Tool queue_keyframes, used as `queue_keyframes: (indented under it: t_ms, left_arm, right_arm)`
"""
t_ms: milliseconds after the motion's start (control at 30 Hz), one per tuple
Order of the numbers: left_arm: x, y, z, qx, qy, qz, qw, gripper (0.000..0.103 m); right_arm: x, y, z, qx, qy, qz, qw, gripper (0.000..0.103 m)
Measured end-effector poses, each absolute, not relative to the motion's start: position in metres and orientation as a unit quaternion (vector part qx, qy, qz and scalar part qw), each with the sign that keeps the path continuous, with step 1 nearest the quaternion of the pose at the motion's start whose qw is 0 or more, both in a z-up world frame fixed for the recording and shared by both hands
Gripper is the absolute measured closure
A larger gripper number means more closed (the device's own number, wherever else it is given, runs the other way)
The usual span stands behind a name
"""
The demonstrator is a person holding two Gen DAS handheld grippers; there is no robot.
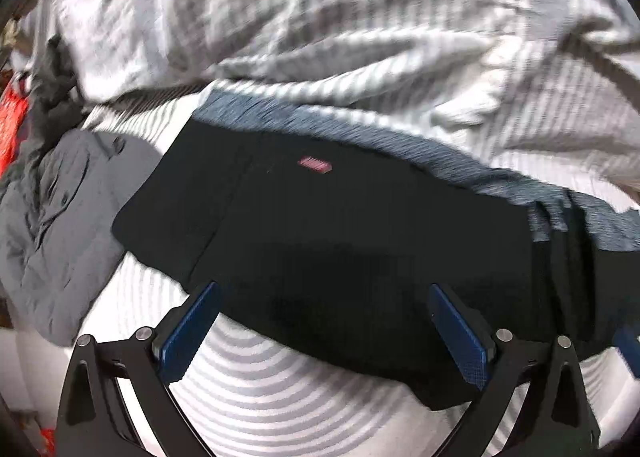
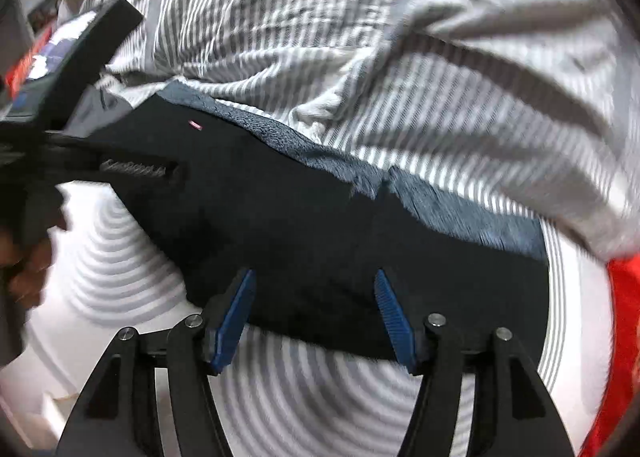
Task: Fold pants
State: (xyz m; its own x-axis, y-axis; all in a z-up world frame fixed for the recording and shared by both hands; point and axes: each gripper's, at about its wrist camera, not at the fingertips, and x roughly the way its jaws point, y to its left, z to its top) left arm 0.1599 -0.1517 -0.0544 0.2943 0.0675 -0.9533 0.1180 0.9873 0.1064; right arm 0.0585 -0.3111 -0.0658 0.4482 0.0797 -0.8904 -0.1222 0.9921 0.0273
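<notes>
The black pants (image 1: 340, 225) lie folded in a long band on the striped bedsheet (image 1: 280, 385), with a blue-grey fleecy lining (image 1: 360, 121) along the far edge and a small red label (image 1: 315, 165). My left gripper (image 1: 324, 289) is open, its blue pads at the near edge of the pants, nothing between them. In the right wrist view the same pants (image 2: 320, 225) lie across the middle. My right gripper (image 2: 316, 277) is open at their near edge and holds nothing. The left gripper's body (image 2: 72, 77) shows at the left over the pants' end.
A crumpled grey-and-white striped cover (image 1: 320, 25) bunches up just behind the pants. A grey garment (image 1: 60, 217) lies to the left of them. Red fabric (image 2: 624, 337) sits at the right edge, and red items (image 1: 12, 125) at the far left.
</notes>
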Motion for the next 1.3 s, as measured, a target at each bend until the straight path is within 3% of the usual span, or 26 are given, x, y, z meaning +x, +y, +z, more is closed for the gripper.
queue_keyframes:
  t_ms: [133, 233, 333, 433, 500, 633, 767, 1033, 1300]
  left_arm:
    - [0.158, -0.195, -0.044, 0.079, 0.591, -0.087, 0.798, 0.000]
    - [0.153, -0.236, -0.037, 0.075, 0.588, -0.147, 0.792, 0.000]
    - [0.149, -0.277, -0.027, 0.069, 0.577, -0.202, 0.788, 0.011]
    - [0.145, -0.312, -0.025, 0.067, 0.574, -0.248, 0.777, 0.017]
    - [0.142, -0.333, -0.037, 0.083, 0.580, -0.262, 0.767, 0.027]
    - [0.139, -0.337, -0.091, 0.110, 0.622, -0.227, 0.741, 0.027]
    - [0.142, -0.304, -0.124, 0.011, 0.661, -0.219, 0.718, 0.024]
    - [0.141, -0.306, -0.113, 0.025, 0.660, -0.190, 0.727, 0.024]
    - [0.137, -0.258, -0.089, 0.019, 0.643, -0.152, 0.750, 0.024]
  right_arm:
    - [0.044, -0.377, -0.061, 0.075, 0.542, 0.000, 0.837, 0.039]
    - [0.037, -0.435, -0.068, 0.181, 0.555, -0.052, 0.810, 0.075]
    - [0.037, -0.483, -0.080, 0.265, 0.551, -0.093, 0.785, 0.087]
    - [0.043, -0.510, -0.081, 0.293, 0.538, -0.112, 0.782, 0.087]
    - [0.046, -0.518, -0.081, 0.303, 0.536, -0.111, 0.780, 0.087]
    - [0.047, -0.519, -0.109, 0.337, 0.556, -0.100, 0.753, 0.087]
    - [0.042, -0.516, -0.124, 0.344, 0.547, -0.087, 0.758, 0.087]
    - [0.047, -0.519, -0.123, 0.340, 0.558, -0.072, 0.753, 0.087]
    - [0.055, -0.491, -0.099, 0.323, 0.555, -0.033, 0.766, 0.086]
